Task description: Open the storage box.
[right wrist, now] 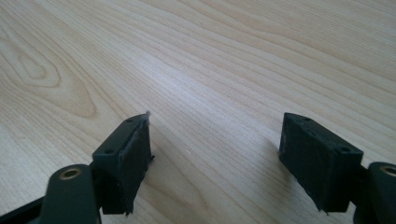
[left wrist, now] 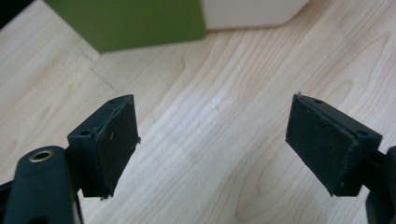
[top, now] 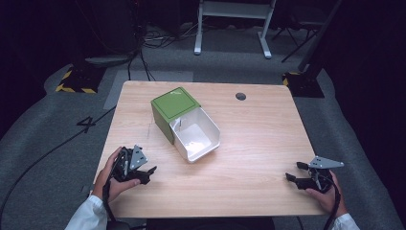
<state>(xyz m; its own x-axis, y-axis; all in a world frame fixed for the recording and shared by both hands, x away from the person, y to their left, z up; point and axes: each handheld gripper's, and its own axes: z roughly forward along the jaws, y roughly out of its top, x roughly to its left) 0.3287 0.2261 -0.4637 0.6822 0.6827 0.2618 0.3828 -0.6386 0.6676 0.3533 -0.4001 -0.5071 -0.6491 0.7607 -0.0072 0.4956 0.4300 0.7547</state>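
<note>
Both hands sit at the near edge of the tabletop [top: 258, 143], one gripper in each. Left gripper [top: 149, 173]: jaws released, wide gap, nothing between the pads; its own view looks across bare wood at a green wall with a white one beside it. Right gripper [top: 293, 171]: jaws likewise spread and empty, resting low over bare wood grain, well apart from everything else.

Object in play: green box [top: 173, 113] with a white drawer [top: 197, 135] pulled out toward the person, standing a little left of the tabletop's centre and turned at an angle. Drawer looks empty apart from pale marks on its floor; too small to tell what they are. A thin upright piece shows at the drawer's back; cannot identify it.

Judgement on step in hand: approach not yet started, and the left gripper is the nearer one. If the drawer is to be moved, steady the green shell with one gripper first, since the light box would likely slide on smooth wood. Take the drawer's front wall squarely across its rim, pads flat, and push or pull along the box's own angle, not the tabletop's edge, or the drawer may bind.

Surface: pale wood laminate, clean, one dark round cable port [top: 241, 96] near the far right. Room: grey carpet, black cables trailing, yellow-black hazard-striped bases at both far corners, white frame legs beyond, dark surroundings.
</note>
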